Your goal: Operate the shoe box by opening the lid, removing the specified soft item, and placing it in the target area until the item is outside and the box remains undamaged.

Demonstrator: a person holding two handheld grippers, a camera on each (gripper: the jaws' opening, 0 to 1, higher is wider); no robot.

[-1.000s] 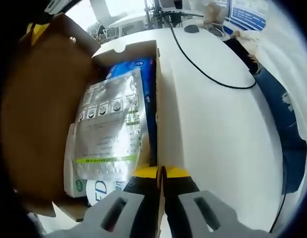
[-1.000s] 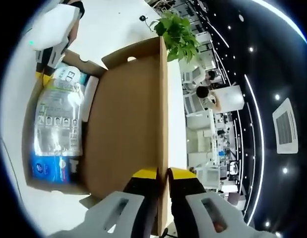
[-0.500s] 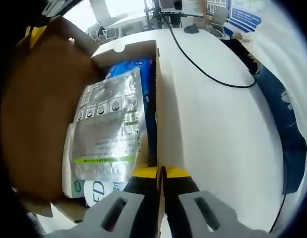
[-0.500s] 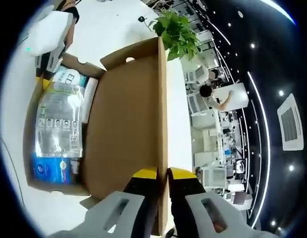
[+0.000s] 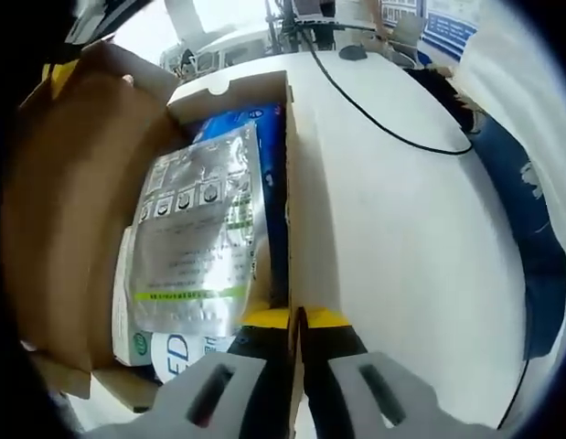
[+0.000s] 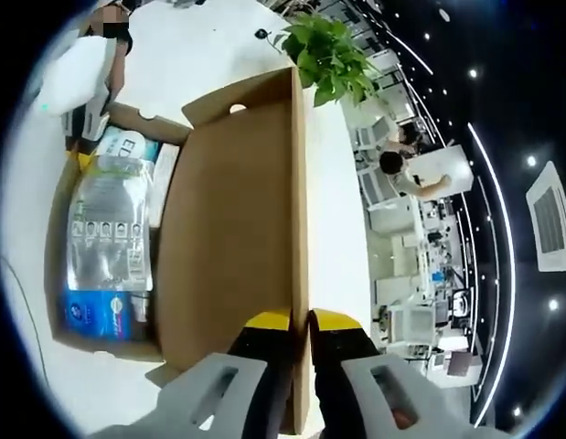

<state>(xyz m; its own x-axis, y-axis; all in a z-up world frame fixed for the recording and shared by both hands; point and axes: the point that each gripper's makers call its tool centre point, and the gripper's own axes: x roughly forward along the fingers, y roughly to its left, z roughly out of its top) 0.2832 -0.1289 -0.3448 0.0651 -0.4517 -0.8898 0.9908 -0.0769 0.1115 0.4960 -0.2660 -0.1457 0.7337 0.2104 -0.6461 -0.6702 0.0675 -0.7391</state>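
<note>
Left gripper view: the shoe box (image 5: 229,87) is seen lying open on the white tabletop (image 5: 401,256), with a silver foil pouch (image 5: 202,238) resting inside on top of a blue-and-white packet (image 5: 264,137). The box's side wall is pinched between the closed jaws of the left tool (image 5: 295,320), while the brown lid (image 5: 58,210) is swung out to the left. A black cable (image 5: 374,119) is seen trailing across the tabletop, and a blue garment (image 5: 525,229) at the right edge. In the right gripper view, the lid's (image 6: 232,229) free edge is clamped by the right tool (image 6: 300,322), the pouch (image 6: 109,238) is seen in the box (image 6: 58,229) to the left, and a potted plant (image 6: 328,55) and an office beyond are revealed.
</note>
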